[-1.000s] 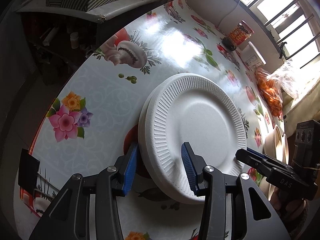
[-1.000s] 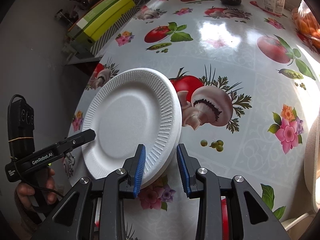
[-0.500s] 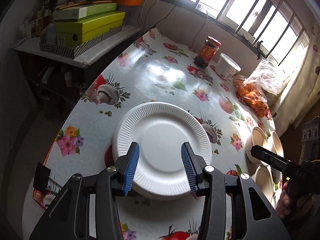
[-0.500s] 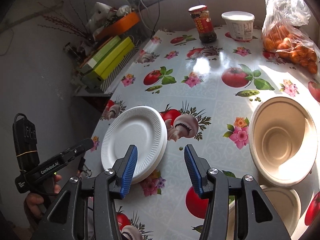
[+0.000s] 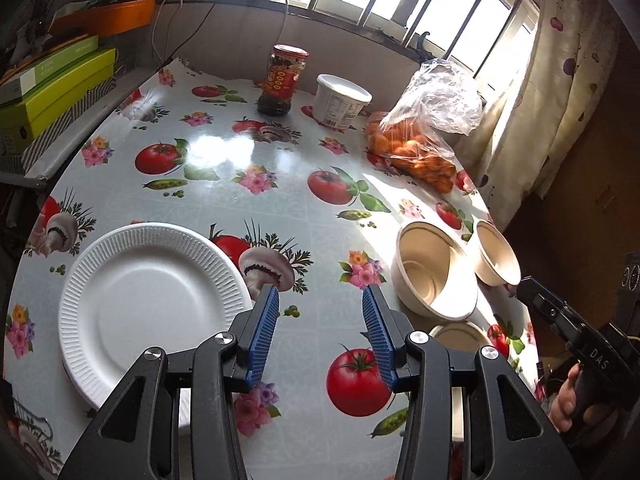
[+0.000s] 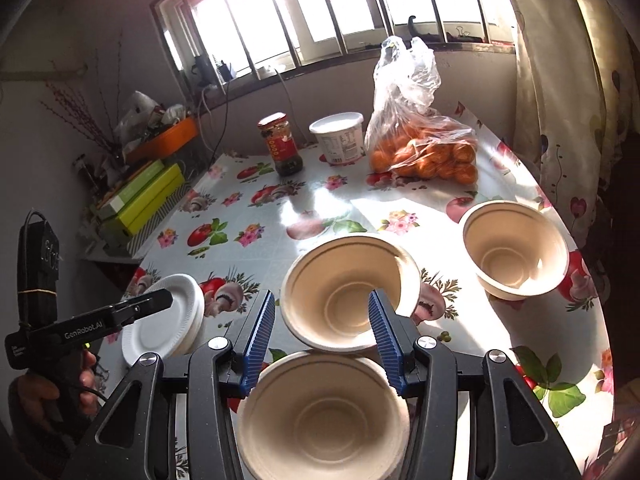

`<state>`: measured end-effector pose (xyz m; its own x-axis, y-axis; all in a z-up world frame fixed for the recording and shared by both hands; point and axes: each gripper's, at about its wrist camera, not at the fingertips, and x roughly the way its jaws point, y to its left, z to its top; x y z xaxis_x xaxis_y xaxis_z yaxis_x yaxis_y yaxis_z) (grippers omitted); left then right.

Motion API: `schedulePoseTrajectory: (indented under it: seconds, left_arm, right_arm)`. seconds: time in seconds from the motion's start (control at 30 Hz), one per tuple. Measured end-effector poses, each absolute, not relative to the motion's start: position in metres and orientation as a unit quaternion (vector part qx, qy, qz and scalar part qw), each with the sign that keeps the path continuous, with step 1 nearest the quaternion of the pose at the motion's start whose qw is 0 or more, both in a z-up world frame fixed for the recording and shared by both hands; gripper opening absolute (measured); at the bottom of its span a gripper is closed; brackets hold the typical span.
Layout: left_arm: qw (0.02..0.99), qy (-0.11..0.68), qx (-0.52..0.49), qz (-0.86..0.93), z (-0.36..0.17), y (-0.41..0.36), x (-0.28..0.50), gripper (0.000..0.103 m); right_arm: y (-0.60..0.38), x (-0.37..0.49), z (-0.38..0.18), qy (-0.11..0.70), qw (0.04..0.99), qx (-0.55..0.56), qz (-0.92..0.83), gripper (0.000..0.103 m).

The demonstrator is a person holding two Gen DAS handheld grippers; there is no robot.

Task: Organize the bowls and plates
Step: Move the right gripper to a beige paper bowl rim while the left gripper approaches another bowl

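Straight ahead of our right gripper (image 6: 322, 336), at twelve o'clock from its blue pads, sit two of the beige paper bowls: the nearest bowl (image 6: 324, 416) lies low between and under the fingers, and the middle bowl (image 6: 350, 292) touches its far rim just beyond the tips. A third bowl (image 6: 516, 250) stands apart at about two o'clock. Bowls have no long axis, so what counts for a grasp is the rim; we judge the right hand the nearer one for them. Its jaws stand partly apart and grip nothing; no pad presses on a rim.

Our left gripper (image 5: 320, 328) is likewise half open and empty, hanging above bare tablecloth (image 5: 224, 160). The stacked white foam plates (image 5: 148, 304) lie at about nine o'clock from its fingers, just beside the left pad, while the bowls sit at two o'clock, further off.

From the left wrist we see the plate stack whole and the right tool beyond the bowls. Only the right wrist view shows all three bowls whole, where the left shows the nearest as a sliver behind its finger.
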<state>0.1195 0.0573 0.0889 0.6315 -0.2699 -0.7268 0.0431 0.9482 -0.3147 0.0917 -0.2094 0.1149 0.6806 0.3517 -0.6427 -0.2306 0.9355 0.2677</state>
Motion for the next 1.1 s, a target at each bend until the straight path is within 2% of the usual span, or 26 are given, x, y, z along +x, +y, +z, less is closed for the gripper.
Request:
schedulePoseTrajectory:
  seconds: [0.1,0.27,0.4,0.8,0.87,0.97,1.1]
  left_arm:
    - [0.902,0.410,-0.091,-0.102,0.088,0.033,0.128,0.045]
    - [0.896,0.418,-0.092,-0.119,0.076,0.012,0.150,0.045]
    - [0.898,0.414,-0.087,-0.122,0.068,0.000,0.161,0.045]
    - [0.888,0.431,-0.090,-0.136,0.050,-0.019,0.186,0.045]
    - [0.888,0.430,-0.087,-0.138,0.049,-0.021,0.187,0.045]
    - [0.887,0.434,-0.085,-0.134,0.046,-0.022,0.191,0.044]
    - [0.885,0.439,-0.085,-0.133,0.042,-0.023,0.195,0.038]
  right_arm:
    - [-0.229,0.093,0.106,0.352,0.921,0.080,0.144,0.049]
    - [-0.259,0.106,0.086,0.369,0.917,0.097,0.119,0.050]
    - [-0.271,0.113,0.075,0.380,0.911,0.108,0.119,0.057]
    - [-0.268,0.132,0.057,0.386,0.905,0.104,0.144,0.057]
    - [-0.268,0.135,0.055,0.387,0.905,0.107,0.145,0.055]
    - [-0.266,0.137,0.052,0.388,0.903,0.104,0.150,0.044]
    - [-0.263,0.142,0.049,0.393,0.900,0.103,0.157,0.036]
